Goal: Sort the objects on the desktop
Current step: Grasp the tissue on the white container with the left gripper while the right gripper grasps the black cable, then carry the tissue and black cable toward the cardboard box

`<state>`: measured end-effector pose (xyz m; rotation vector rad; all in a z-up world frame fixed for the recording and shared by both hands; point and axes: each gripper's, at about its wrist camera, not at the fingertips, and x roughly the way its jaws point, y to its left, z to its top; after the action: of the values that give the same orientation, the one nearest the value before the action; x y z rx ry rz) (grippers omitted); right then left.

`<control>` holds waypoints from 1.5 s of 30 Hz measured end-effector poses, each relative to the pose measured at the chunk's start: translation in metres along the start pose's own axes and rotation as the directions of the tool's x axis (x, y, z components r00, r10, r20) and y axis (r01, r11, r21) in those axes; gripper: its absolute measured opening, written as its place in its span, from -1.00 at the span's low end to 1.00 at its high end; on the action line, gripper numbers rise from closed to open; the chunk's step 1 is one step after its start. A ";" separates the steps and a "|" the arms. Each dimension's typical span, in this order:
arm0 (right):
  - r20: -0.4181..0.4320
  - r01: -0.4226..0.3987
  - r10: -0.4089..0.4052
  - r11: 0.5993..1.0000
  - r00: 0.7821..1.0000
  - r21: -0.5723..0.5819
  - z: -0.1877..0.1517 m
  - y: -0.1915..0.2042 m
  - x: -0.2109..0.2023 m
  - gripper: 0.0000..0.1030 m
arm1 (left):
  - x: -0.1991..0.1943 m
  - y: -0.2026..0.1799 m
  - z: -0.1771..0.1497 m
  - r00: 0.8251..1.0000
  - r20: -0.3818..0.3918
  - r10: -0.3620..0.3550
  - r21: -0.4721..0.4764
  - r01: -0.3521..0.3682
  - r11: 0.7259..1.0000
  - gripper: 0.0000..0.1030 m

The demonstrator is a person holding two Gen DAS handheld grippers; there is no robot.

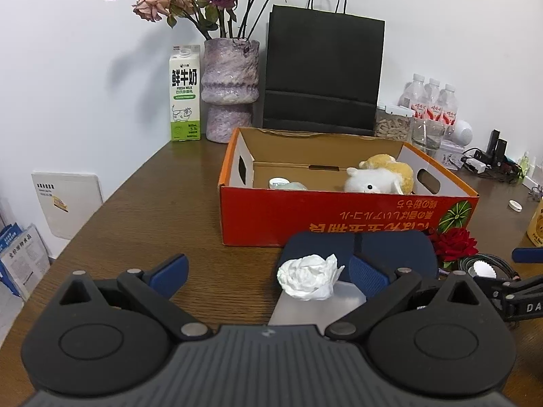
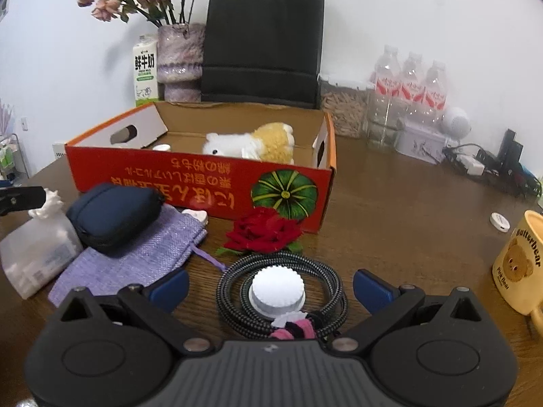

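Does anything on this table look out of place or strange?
The red cardboard box stands with its printed text upside down. A small white cap lies alone on the brown wooden table, with no matching container beside it. The red artificial rose lies flat against the box's front. Nothing looks spilled or broken.

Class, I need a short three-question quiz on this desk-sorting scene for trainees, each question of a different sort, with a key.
1. True or false: the plush toy lies inside the red box.
2. What sits inside the coiled cable? A) white cap B) red rose C) yellow mug
3. Fill in: the navy pouch rests on a ____ cloth bag.

Key: 1 true; 2 A; 3 purple.
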<state>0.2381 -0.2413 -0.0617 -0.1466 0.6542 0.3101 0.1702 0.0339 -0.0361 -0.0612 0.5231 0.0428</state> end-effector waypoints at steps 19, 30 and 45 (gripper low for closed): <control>-0.038 0.007 -0.005 0.997 0.999 0.078 -0.008 -0.009 0.026 1.00 | 0.013 0.001 -0.010 0.996 -0.002 -0.084 -0.019 0.084 0.996 -0.15; -0.038 0.010 -0.007 0.997 0.999 0.081 -0.007 -0.009 0.027 1.00 | 0.011 0.006 -0.012 0.997 0.021 -0.081 -0.052 0.082 0.995 -0.63; -0.021 0.017 -0.015 0.996 1.000 0.092 -0.007 -0.011 0.024 0.76 | 0.009 0.012 -0.014 0.997 0.032 -0.073 -0.085 0.075 0.994 -0.69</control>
<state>0.2557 -0.2478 -0.0820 -0.0667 0.6858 0.2631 0.1700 0.0447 -0.0531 -0.1640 0.4898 -0.0063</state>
